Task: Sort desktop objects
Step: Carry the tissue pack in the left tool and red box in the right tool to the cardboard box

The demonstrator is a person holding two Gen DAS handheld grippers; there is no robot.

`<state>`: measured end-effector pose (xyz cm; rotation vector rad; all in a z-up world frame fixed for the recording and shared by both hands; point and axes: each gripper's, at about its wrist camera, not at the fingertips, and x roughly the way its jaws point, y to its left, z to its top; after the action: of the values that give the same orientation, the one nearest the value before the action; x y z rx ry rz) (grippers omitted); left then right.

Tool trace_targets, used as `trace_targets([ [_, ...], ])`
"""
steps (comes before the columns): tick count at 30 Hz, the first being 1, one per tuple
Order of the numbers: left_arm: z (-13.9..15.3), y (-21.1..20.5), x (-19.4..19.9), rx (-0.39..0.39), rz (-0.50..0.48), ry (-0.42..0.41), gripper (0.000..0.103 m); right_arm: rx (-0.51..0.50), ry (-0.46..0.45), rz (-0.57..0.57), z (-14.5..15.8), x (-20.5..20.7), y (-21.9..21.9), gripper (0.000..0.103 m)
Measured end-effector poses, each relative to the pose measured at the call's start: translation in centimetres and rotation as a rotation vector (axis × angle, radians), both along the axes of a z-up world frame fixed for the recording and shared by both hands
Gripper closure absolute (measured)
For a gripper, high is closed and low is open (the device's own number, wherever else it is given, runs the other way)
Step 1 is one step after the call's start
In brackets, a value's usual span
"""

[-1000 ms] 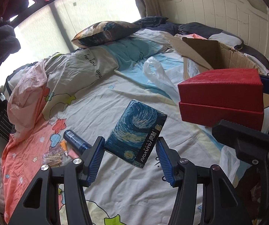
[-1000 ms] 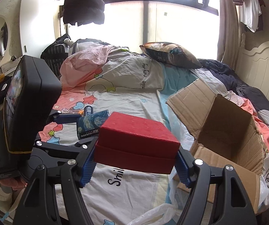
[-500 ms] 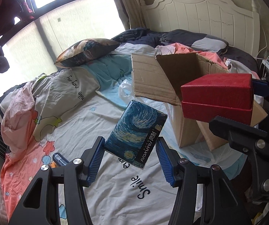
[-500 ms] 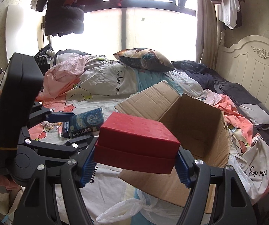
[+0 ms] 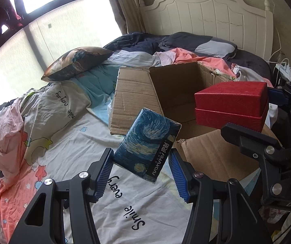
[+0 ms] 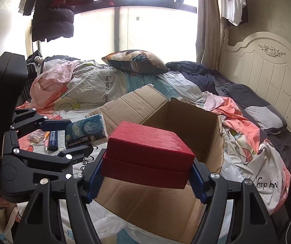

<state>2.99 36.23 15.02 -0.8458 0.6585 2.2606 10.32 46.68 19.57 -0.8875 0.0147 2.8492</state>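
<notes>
Your left tongs (image 5: 140,169) stand about half open, both blue pads pressed on the lower end of a tissue pack (image 5: 147,144) printed with a swirling blue starry-night pattern. The pack tilts up and away, held clear of the bed (image 5: 80,156). Its dark side strip reads roughly "naxvrei" with 2 Chinese characters beside it; the exact spelling cannot be confirmed.

Your right tongs (image 6: 145,180) stand somewhat wider, clamped on the 2 ends of a red box (image 6: 147,152) with a separate lid. The red box hangs level above the near flap of an open cardboard box (image 6: 186,122) lying on the bed, its flaps spread.

The bedsheet (image 5: 104,203) carries printed script: "Smile" and "every", with "every day" legible on the rumpled part in the right wrist view.

On the sheet beyond your left tongs lie a dark blue tube (image 6: 53,140), an orange-tipped pen-like item (image 6: 46,138) and a small clear packet (image 6: 36,136), close together. Their labels are too small to read.
</notes>
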Motion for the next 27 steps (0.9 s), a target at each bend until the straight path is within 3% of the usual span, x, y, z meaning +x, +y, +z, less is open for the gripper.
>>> trace_targets([
  [14,-0.3,4.6,-1.5,-0.010,-0.040,-0.007,0.046,0.005,-0.023,-0.048,-0.9,-1.0,3.8,0.034],
  [27,-0.6,6.4,-1.8,-0.023,-0.054,0.005,0.046,0.006,-0.033,-0.061,-1.7,-1.7,5.3,0.034],
])
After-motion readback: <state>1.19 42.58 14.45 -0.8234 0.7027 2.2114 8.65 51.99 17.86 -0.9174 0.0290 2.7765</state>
